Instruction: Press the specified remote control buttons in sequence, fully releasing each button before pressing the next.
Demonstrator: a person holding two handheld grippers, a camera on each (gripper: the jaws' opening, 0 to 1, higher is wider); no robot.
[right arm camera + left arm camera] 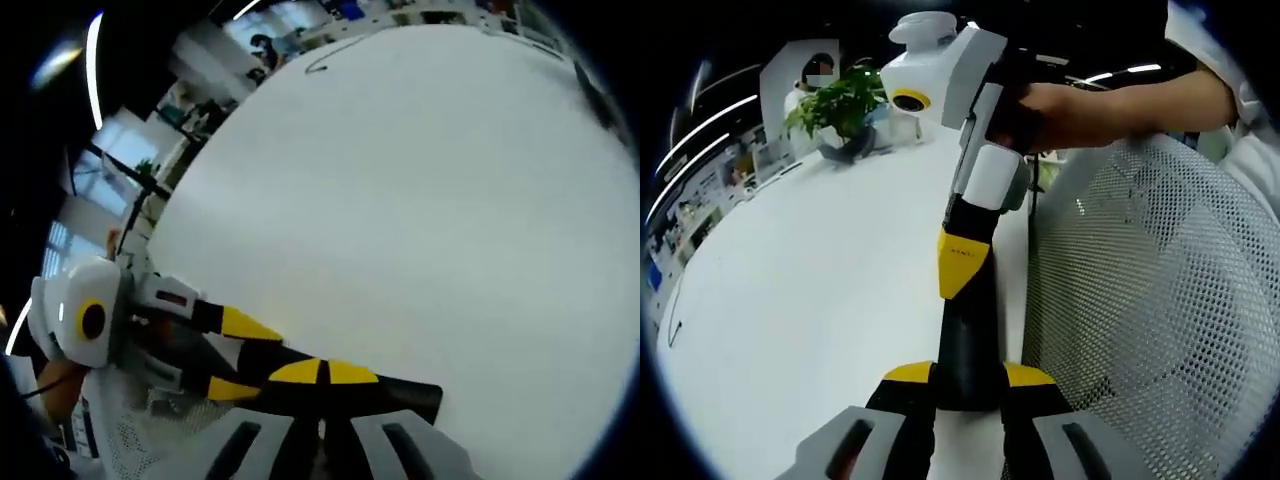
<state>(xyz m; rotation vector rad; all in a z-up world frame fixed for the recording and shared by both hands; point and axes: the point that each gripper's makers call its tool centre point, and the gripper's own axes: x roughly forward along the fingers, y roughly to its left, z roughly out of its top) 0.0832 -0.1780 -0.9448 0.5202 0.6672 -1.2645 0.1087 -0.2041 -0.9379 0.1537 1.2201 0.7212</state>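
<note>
On the white table [810, 300], one black remote [966, 345] is pinched between the left gripper's [968, 376] jaws, long axis running straight away from them. The right gripper [962, 262], jaws pressed together, is nearer the buttons, tip apparently touching the remote's far end. Count: one remote, two grippers, one potted plant [840, 105].

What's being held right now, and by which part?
The left gripper clamps the black remote at its near end. The right gripper, jaws together, rests its tips on the remote without gripping it.
</note>
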